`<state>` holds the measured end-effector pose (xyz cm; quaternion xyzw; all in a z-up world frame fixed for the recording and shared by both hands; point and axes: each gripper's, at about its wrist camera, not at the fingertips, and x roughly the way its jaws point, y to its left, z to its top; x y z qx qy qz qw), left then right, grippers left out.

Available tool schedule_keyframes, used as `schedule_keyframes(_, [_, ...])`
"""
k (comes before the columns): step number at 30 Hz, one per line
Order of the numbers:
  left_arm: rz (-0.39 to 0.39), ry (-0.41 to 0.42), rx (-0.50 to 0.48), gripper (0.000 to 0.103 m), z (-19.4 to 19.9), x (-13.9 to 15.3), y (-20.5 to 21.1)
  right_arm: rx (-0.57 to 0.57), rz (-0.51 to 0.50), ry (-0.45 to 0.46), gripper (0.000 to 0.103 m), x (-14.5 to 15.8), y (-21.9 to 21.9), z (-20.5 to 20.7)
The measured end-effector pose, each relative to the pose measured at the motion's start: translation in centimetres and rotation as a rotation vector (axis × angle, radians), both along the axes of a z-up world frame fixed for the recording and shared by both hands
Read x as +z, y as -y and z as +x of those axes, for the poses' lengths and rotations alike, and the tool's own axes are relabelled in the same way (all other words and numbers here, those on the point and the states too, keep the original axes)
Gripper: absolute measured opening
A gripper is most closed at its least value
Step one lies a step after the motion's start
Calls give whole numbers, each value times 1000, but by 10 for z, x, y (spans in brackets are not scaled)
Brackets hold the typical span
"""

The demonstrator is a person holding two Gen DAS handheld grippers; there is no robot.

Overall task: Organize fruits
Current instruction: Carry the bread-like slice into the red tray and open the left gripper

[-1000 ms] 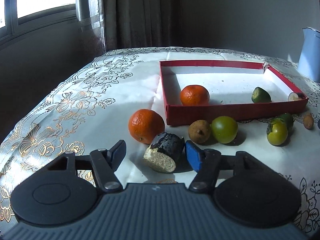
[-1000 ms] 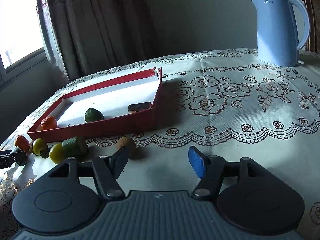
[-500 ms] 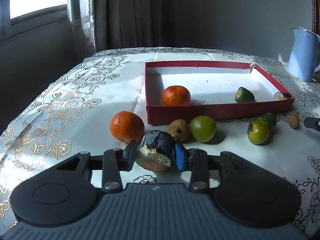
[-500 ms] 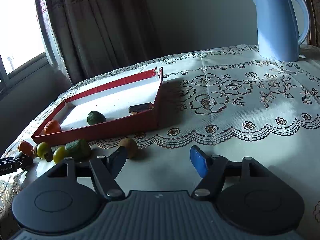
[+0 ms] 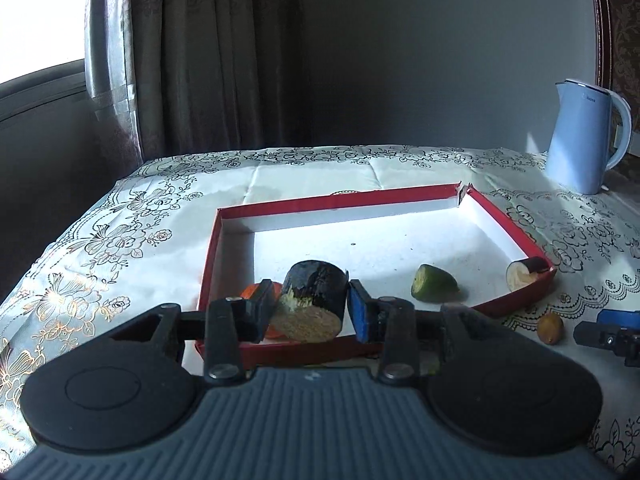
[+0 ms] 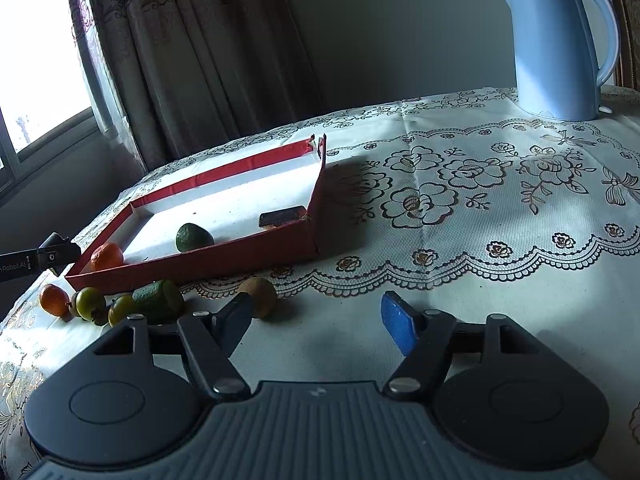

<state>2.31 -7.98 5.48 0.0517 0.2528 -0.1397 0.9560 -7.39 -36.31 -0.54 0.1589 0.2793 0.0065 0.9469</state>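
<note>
My left gripper (image 5: 312, 304) is shut on a dark-skinned fruit piece with a pale cut face (image 5: 314, 302) and holds it above the near left corner of the red tray (image 5: 400, 194). In the tray lie an orange (image 5: 251, 291), partly hidden behind the finger, a green lime piece (image 5: 432, 289) and another dark fruit piece (image 5: 524, 273). My right gripper (image 6: 316, 316) is open and empty over the cloth, right of a small brown fruit (image 6: 260, 295). The tray (image 6: 224, 258) is beyond it to the left.
A blue kettle (image 6: 560, 40) stands at the back right of the table. In front of the tray lie a green fruit (image 6: 160, 300), two small green-yellow fruits (image 6: 91, 303), and an orange (image 6: 54, 300). The left gripper's tip (image 6: 52, 256) shows at the tray's left end.
My left gripper closed on the dark fruit piece, lifted it off the cloth and carried it forward over the tray. The right gripper stayed open and shifted only slightly.
</note>
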Motion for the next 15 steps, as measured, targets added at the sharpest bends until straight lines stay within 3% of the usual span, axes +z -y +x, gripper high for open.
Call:
schedule_keyframes(10, [-3,-56,20,38,39,-23,21,9,17,3,75,0,1,1])
schedule_keyframes(12, [4,-42,18,49,36,-22,23,11,16,2,76,0,1,1])
schedule_keyframes(14, [20,-3,34,82,28,-18,25,12,16,2,76,0,1,1])
schedule_keyframes(15, [28,20,45,89,23,-16,24,12,16,3,76,0,1,1])
